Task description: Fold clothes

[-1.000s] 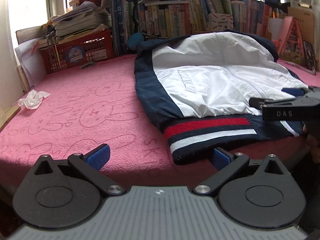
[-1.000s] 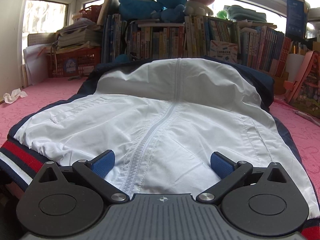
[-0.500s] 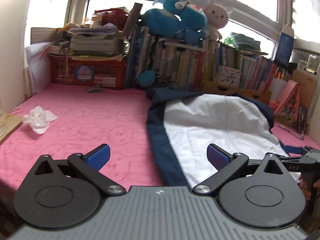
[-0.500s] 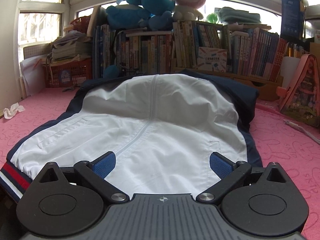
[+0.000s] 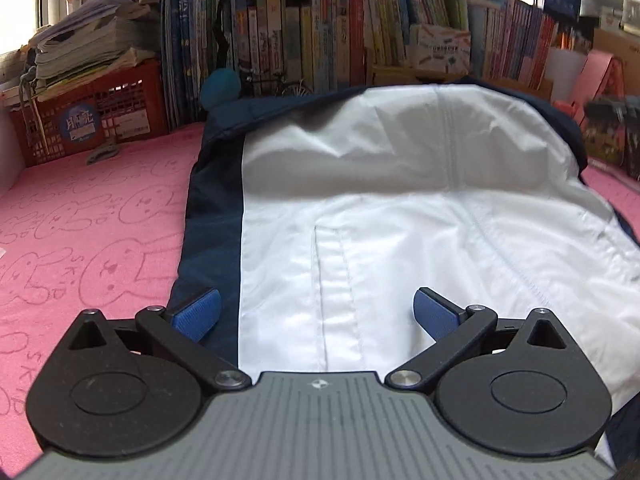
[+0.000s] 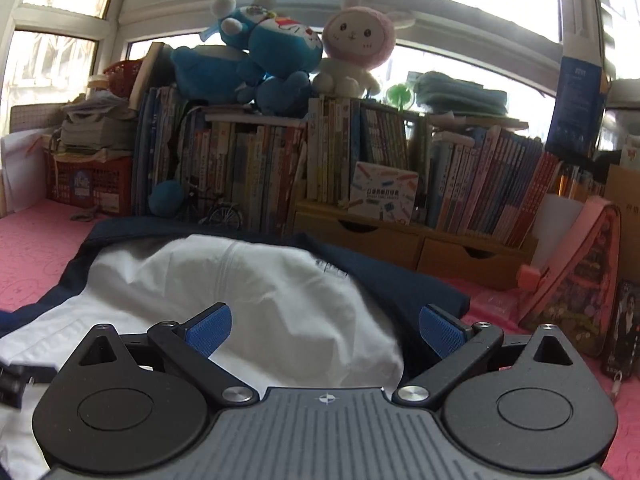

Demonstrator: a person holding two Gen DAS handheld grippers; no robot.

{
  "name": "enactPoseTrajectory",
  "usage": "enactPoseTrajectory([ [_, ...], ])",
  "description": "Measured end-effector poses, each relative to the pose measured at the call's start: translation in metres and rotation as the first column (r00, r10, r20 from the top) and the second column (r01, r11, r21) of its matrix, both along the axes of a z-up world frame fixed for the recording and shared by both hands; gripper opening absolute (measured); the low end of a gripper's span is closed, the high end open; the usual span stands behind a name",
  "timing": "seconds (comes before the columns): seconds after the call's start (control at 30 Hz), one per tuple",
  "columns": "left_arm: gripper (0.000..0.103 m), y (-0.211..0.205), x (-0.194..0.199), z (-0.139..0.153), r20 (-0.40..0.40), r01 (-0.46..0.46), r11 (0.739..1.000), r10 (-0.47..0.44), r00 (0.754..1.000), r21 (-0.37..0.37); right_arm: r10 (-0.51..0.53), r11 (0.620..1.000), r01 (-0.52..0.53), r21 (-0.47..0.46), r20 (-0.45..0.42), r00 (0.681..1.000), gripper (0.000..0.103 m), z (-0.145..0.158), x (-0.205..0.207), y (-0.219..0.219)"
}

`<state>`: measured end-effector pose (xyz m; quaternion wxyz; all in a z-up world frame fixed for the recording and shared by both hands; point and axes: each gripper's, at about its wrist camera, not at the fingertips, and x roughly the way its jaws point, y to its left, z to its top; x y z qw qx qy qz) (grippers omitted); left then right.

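A white jacket [image 5: 400,216] with navy side panels and a centre zip lies flat on the pink blanket [image 5: 88,232]. My left gripper [image 5: 316,314] hovers open over the jacket's lower left part, straddling the navy-white seam, with nothing between its blue pads [image 5: 198,314]. In the right wrist view the same jacket [image 6: 260,300] bulges up, navy fabric behind it. My right gripper [image 6: 325,330] is open above the jacket's right half and holds nothing. A black part of the other gripper [image 6: 14,380] shows at that view's left edge.
Rows of books [image 6: 360,168] on shelves line the far side, with plush toys [image 6: 280,48] on top. A red crate [image 5: 92,120] with stacked papers stands at the back left. A pink bag [image 6: 576,276] leans at the right. Wooden drawers [image 6: 420,244] sit under the books.
My left gripper has moved right and forward, from the bed's front edge to above the jacket. My right gripper has advanced up the jacket and tilted upward, showing more shelves and window.
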<state>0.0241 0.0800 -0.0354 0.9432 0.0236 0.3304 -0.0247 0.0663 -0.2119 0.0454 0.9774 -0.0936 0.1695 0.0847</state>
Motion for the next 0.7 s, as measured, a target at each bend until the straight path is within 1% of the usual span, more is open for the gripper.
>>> enactPoseTrajectory([
  [0.03, 0.103, 0.002, -0.001, -0.002, -0.007, -0.002, 1.000, 0.002, 1.000, -0.013, -0.005, 1.000, 0.005, -0.005, 0.008, 1.000, 0.101, 0.007, 0.016, 0.003],
  [0.1, 0.103, 0.003, -0.002, -0.005, -0.023, 0.001, 1.000, -0.001, 1.000, -0.021, 0.014, 0.996, -0.008, 0.093, -0.062, 0.998, 0.101, 0.016, 0.058, 0.013],
  [0.17, 0.103, 0.002, -0.001, -0.004, -0.023, 0.002, 1.000, -0.002, 1.000, -0.021, 0.045, 0.980, -0.017, 0.199, -0.135, 0.990, 0.101, 0.024, 0.099, 0.024],
  [0.2, 0.103, 0.002, -0.001, -0.004, -0.023, 0.002, 1.000, -0.003, 1.000, -0.022, 0.099, 0.951, -0.034, 0.308, -0.199, 0.975, 0.101, 0.023, 0.118, 0.029],
  [0.27, 0.103, 0.001, -0.001, -0.004, -0.021, 0.000, 1.000, -0.001, 1.000, -0.022, 0.198, 0.867, -0.022, 0.498, -0.302, 0.932, 0.101, 0.013, 0.149, 0.046],
  [0.3, 0.103, 0.001, -0.001, -0.004, -0.021, 0.000, 1.000, 0.000, 1.000, -0.022, 0.231, 0.833, 0.002, 0.553, -0.352, 0.907, 0.101, 0.006, 0.165, 0.058],
  [0.33, 0.103, 0.001, 0.000, -0.004, -0.020, 0.000, 1.000, 0.000, 1.000, -0.022, 0.237, 0.811, 0.049, 0.583, -0.403, 0.884, 0.102, -0.002, 0.180, 0.073],
  [0.37, 0.103, 0.001, 0.000, -0.004, -0.021, 0.000, 1.000, 0.000, 1.000, -0.023, 0.212, 0.810, 0.091, 0.579, -0.434, 0.876, 0.102, -0.008, 0.192, 0.082],
  [0.47, 0.103, 0.001, 0.000, -0.003, -0.021, 0.000, 1.000, 0.000, 1.000, -0.026, 0.078, 0.848, 0.221, 0.482, -0.525, 0.847, 0.103, -0.028, 0.225, 0.102],
  [0.53, 0.103, 0.001, 0.000, -0.003, -0.021, 0.000, 1.000, -0.001, 1.000, -0.028, -0.014, 0.860, 0.303, 0.410, -0.576, 0.817, 0.103, -0.041, 0.247, 0.115],
  [0.6, 0.103, 0.001, 0.000, -0.003, -0.020, 0.000, 1.000, 0.000, 1.000, -0.030, -0.106, 0.862, 0.382, 0.332, -0.619, 0.778, 0.103, -0.054, 0.269, 0.128],
  [0.63, 0.103, 0.001, 0.001, -0.003, -0.020, 0.000, 1.000, 0.000, 1.000, -0.032, -0.153, 0.859, 0.420, 0.291, -0.638, 0.755, 0.101, -0.061, 0.280, 0.134],
  [0.67, 0.103, 0.002, 0.001, -0.002, -0.020, 0.000, 0.999, -0.001, 1.000, -0.034, -0.195, 0.855, 0.451, 0.257, -0.647, 0.738, 0.098, -0.066, 0.289, 0.140],
  [0.7, 0.103, 0.002, 0.001, -0.002, -0.019, 0.000, 0.999, 0.000, 1.000, -0.038, -0.207, 0.853, 0.449, 0.266, -0.616, 0.760, 0.088, -0.066, 0.289, 0.142],
])
